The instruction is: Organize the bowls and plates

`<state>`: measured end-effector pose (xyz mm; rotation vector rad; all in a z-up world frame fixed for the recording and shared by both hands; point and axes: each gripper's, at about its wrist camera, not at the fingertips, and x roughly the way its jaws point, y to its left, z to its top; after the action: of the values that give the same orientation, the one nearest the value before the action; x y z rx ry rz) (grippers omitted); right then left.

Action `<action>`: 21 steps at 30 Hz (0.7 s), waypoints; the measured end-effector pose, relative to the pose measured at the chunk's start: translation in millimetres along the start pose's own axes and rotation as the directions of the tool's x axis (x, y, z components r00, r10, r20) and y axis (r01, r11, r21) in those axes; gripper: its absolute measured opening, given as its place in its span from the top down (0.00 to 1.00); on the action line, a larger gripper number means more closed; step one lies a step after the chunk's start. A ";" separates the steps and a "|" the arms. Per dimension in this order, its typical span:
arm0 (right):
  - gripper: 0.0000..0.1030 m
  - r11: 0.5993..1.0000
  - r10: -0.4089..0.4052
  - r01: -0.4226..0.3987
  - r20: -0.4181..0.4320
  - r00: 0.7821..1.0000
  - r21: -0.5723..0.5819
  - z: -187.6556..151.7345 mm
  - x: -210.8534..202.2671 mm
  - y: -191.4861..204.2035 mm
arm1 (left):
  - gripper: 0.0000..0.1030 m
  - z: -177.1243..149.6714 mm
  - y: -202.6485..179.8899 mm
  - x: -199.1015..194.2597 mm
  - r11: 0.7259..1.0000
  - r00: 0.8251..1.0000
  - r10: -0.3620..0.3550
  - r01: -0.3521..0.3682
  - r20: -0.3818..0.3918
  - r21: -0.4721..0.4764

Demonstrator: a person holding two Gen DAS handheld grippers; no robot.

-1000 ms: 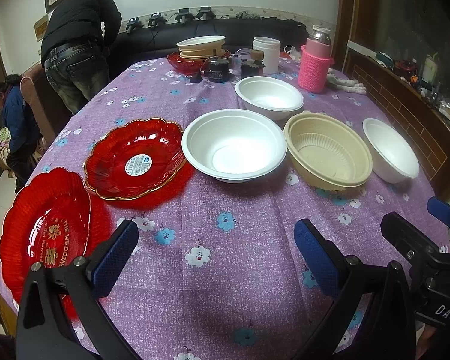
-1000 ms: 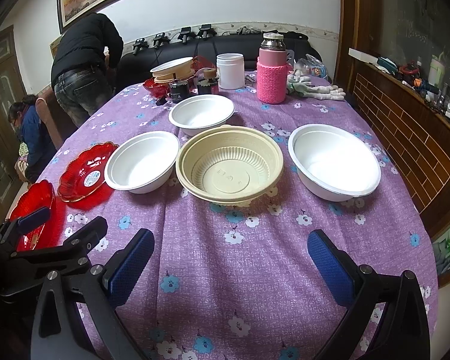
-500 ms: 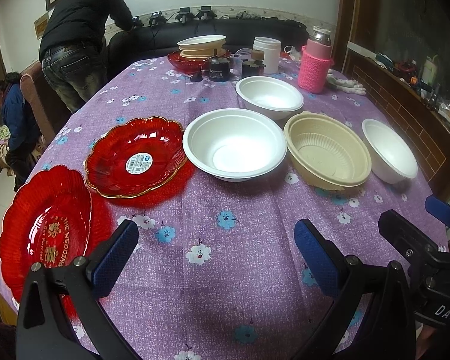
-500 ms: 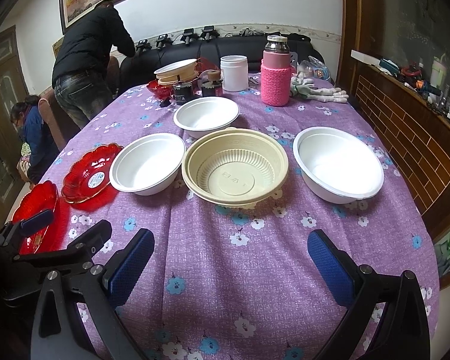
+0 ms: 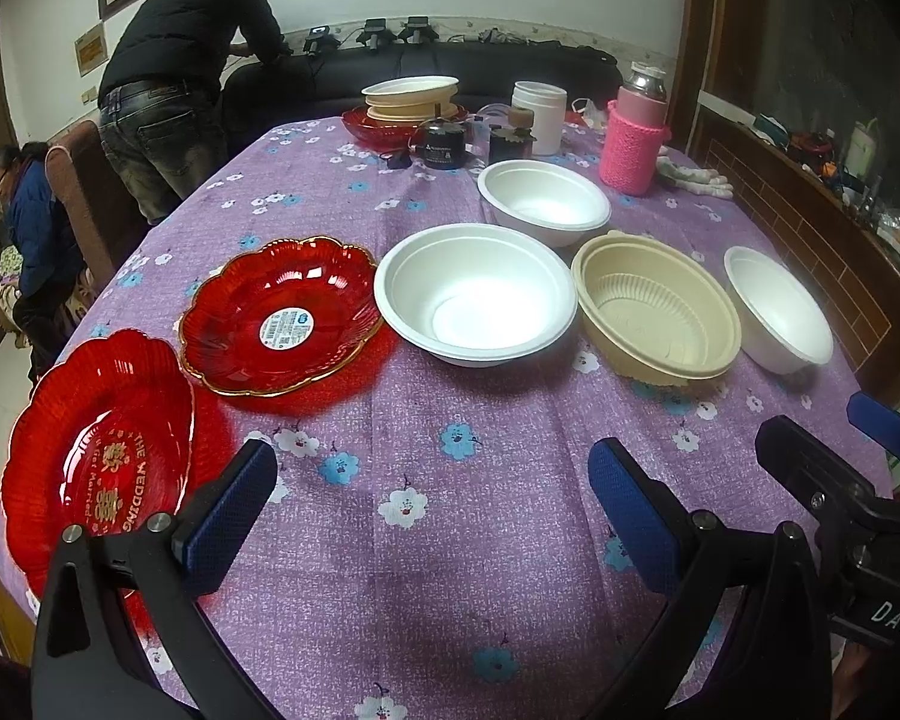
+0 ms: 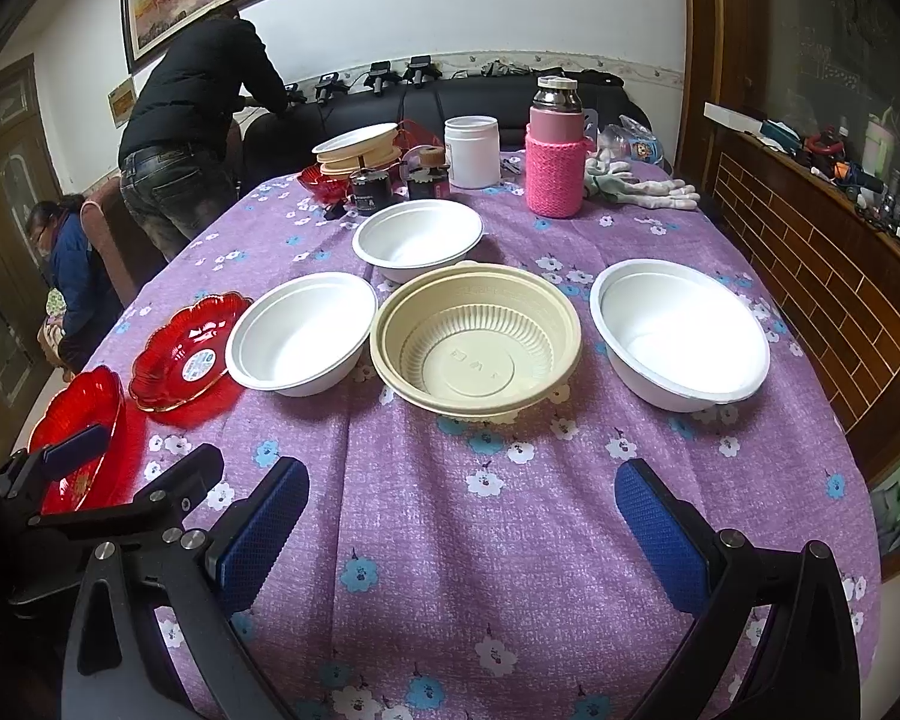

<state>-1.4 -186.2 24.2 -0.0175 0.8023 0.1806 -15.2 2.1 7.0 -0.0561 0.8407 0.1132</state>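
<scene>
Around the beige bowl (image 6: 475, 343) on the table (image 6: 510, 510), white bowls (image 6: 303, 331) and red plates (image 5: 279, 315) lie separate, unstacked. Both hand-held grippers, left (image 5: 432, 498) and right (image 6: 462, 516), hover apart and empty before it, probably ready to choose.

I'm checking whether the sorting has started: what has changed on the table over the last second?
Nothing on the table has moved. The left gripper and right gripper stay open and empty, both views creeping only slightly. The red plates, white bowls and beige bowl lie where they were. Only the man in black behind the table straightened up and leaned toward the sofa.
</scene>
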 end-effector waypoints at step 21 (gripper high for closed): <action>0.00 0.992 0.123 -0.123 0.000 0.992 -0.016 5.8 -2.5 29.0 | 0.00 -13.5 93.7 -62.2 0.981 0.986 0.120 -0.100 0.116 -0.164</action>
<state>-3.8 -157.6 31.5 0.0171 0.8009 0.3038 -77.8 89.0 44.0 -0.1496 0.7077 0.2854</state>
